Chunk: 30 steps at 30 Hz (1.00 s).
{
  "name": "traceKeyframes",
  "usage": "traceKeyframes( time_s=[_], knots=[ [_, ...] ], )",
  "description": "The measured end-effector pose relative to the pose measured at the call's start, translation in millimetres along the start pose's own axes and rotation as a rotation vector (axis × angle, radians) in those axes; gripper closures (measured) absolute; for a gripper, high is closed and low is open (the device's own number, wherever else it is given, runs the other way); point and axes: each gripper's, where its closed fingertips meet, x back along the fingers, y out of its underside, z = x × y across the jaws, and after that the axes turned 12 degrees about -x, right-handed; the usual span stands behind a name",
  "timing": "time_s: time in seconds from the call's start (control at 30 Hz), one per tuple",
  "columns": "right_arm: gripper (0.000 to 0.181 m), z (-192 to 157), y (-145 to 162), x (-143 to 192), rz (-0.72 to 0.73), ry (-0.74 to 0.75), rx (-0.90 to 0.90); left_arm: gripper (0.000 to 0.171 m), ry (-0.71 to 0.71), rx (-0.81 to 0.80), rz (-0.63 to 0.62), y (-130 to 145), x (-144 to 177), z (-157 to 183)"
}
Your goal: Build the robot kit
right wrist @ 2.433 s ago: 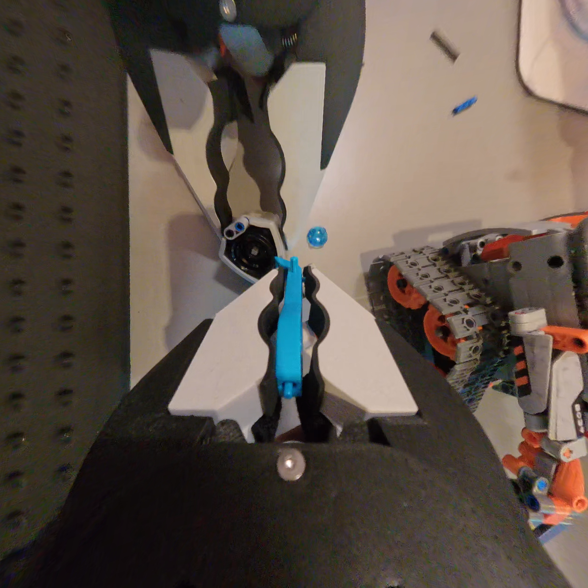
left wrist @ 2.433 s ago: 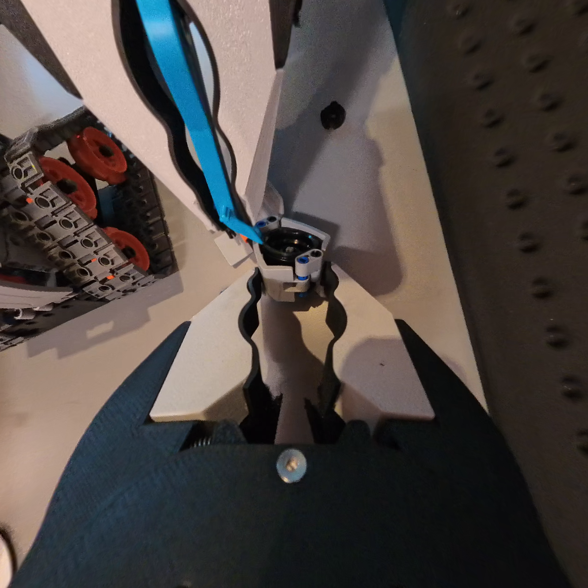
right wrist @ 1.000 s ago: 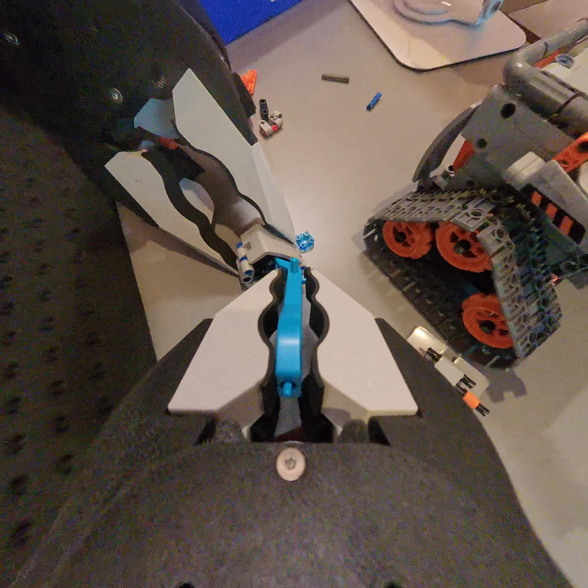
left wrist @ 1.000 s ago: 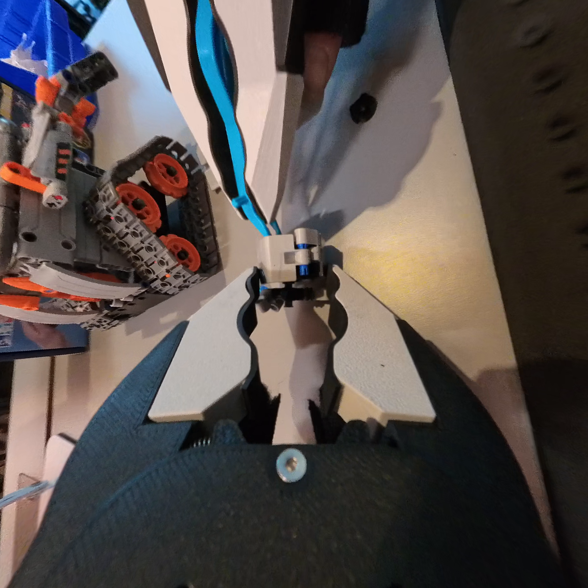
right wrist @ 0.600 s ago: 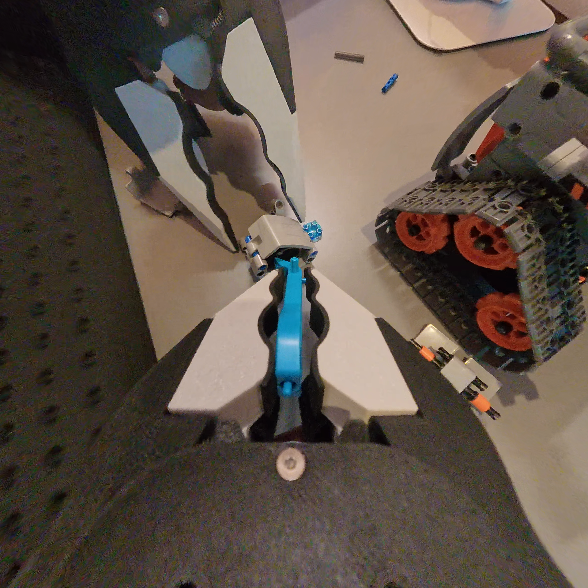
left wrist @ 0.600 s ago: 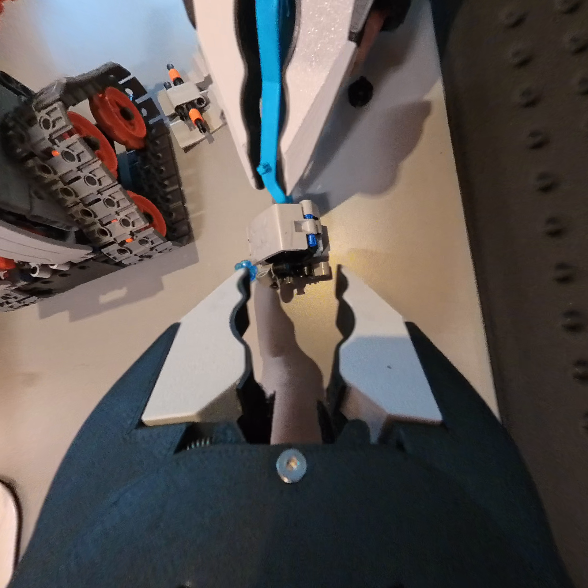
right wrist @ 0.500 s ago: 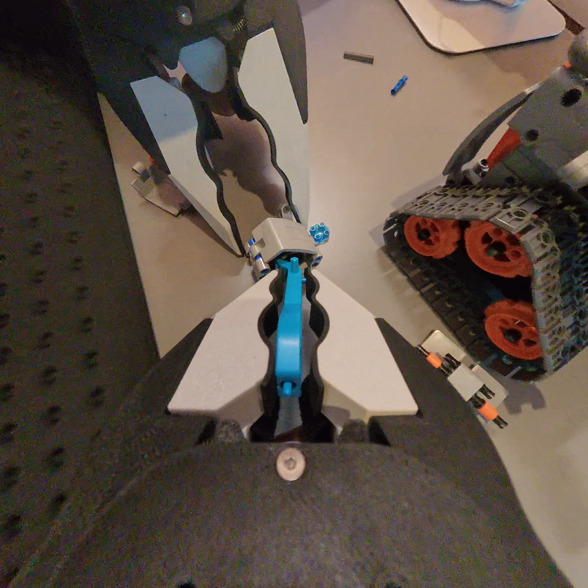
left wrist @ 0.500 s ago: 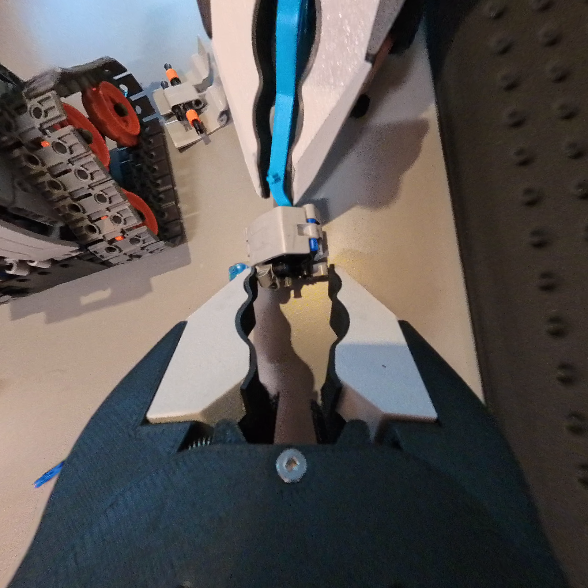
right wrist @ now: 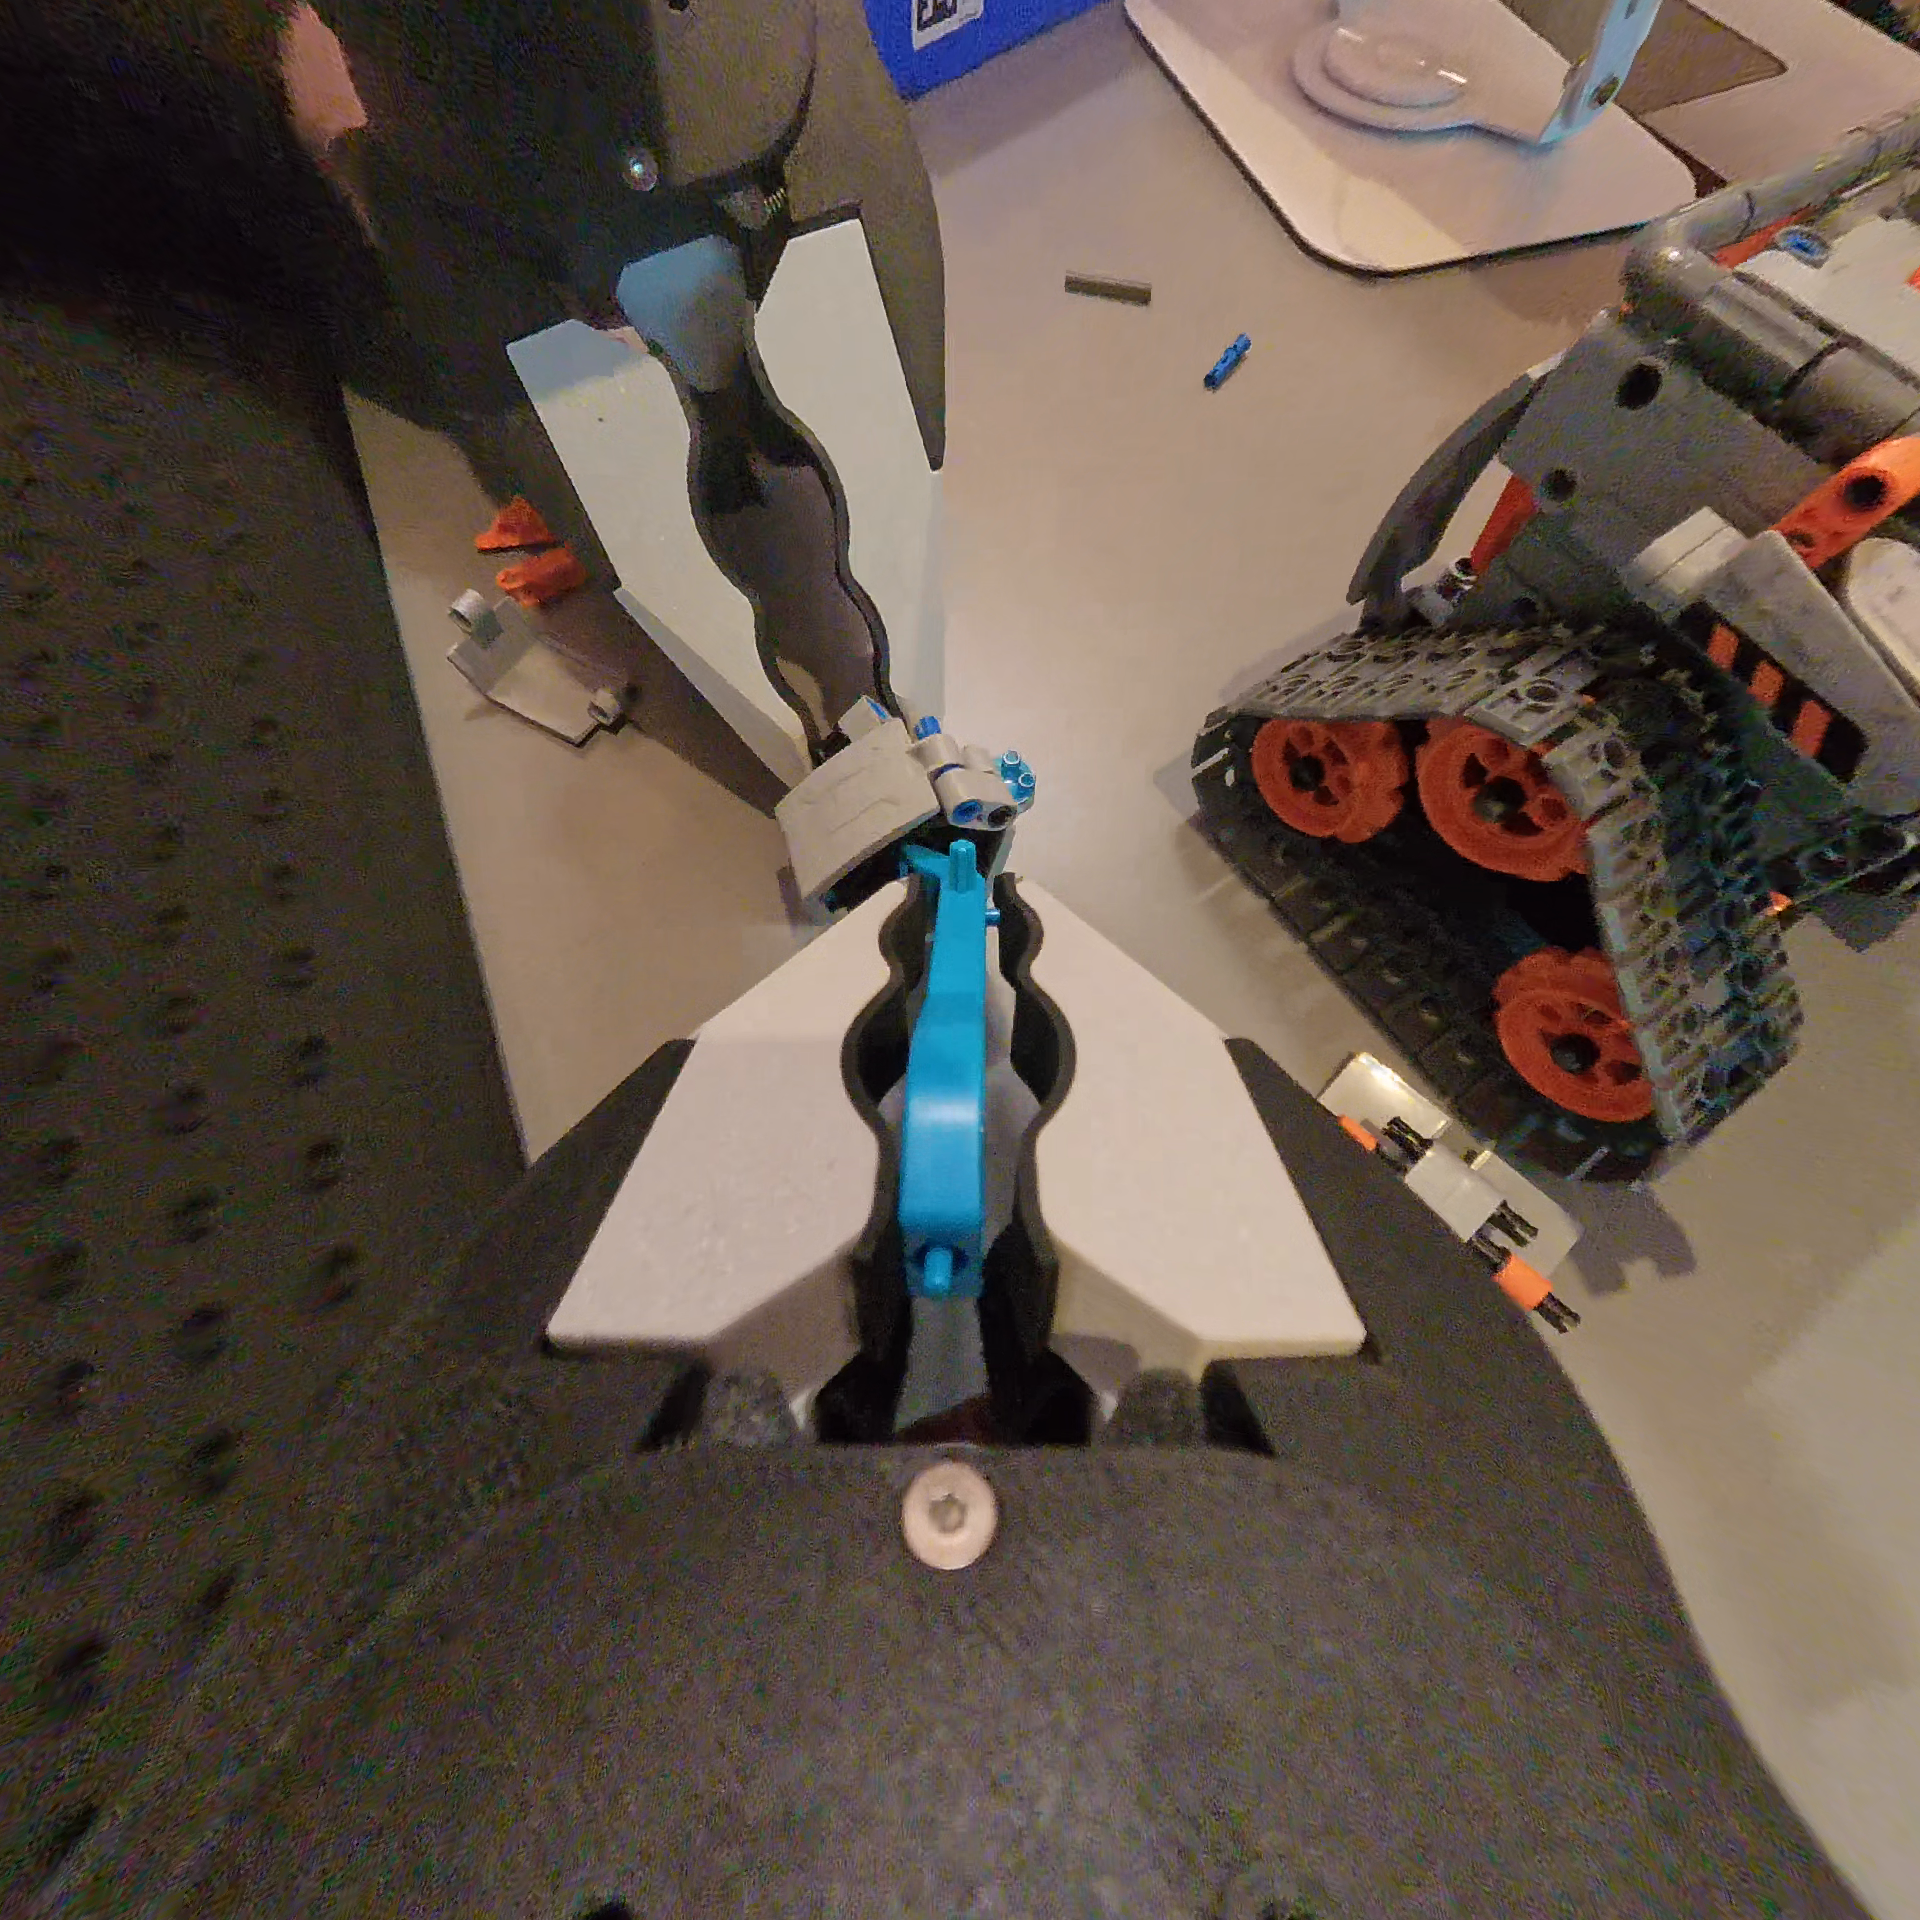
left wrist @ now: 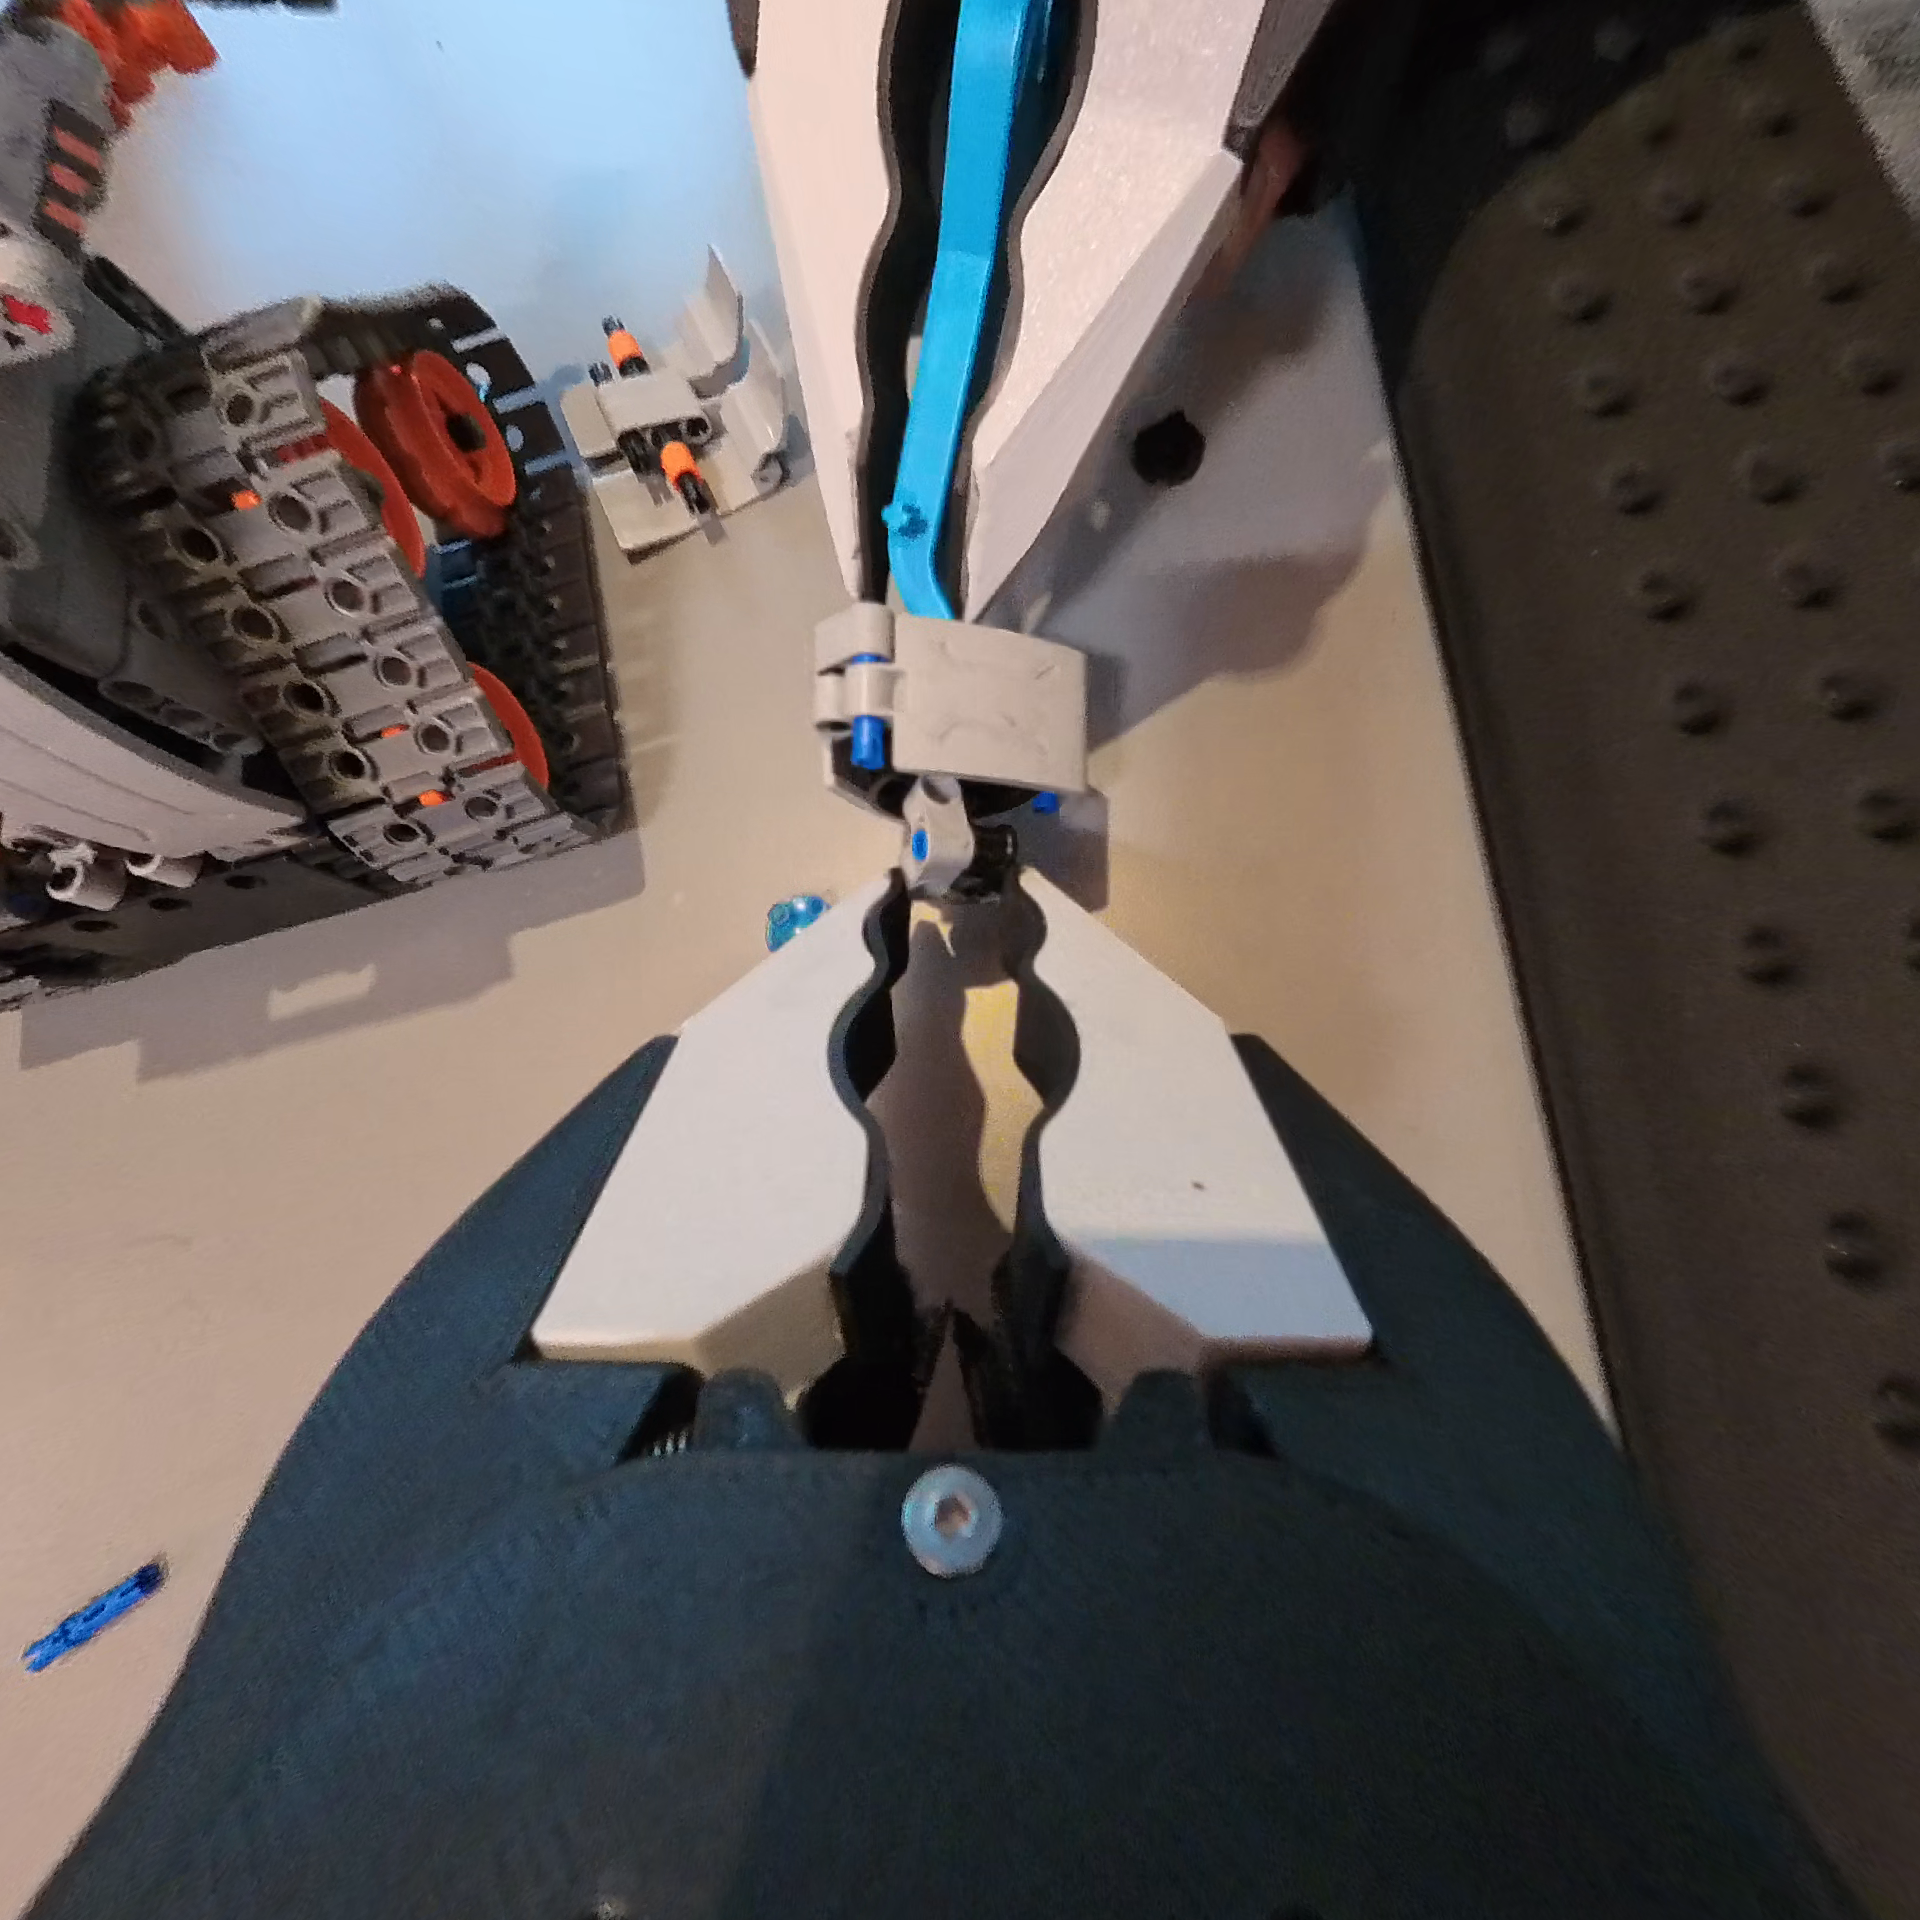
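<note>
grey brick assembly [left wrist: 987,717] pinched at its dark lower end by left gripper [left wrist: 956,883]; likely light, rigid. blue tool [right wrist: 940,1049] clenched in right gripper [right wrist: 956,904].

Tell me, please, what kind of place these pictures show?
Probably a hobby or work desk for toy building bricks: a pale tabletop carries a tracked brick vehicle, loose small parts such as a blue pin, and a flat white stand base.

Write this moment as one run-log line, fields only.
left hand-held gripper: shut on grey brick assembly | right hand-held gripper: shut on blue pry tool, tip at assembly
</note>
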Motion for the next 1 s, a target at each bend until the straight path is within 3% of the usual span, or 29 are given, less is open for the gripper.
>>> traceKeyframes(
  time_s=[0.3, 0.7, 1.0],
  knots=[
    [0.17, 3, -11, 16, 0.078, 0.005, -0.014, 0.158, -0.051, -0.054, 0.057, -11, 0, -5],
    [0.17, 16, -34, 44, 0.238, 0.131, -0.094, 0.159, -0.273, -0.209, 0.219, -52, 19, -21],
    [0.17, 15, -45, 52, 0.335, 0.172, -0.1, 0.159, -0.433, -0.341, 0.205, -65, 29, -29]
  ],
)
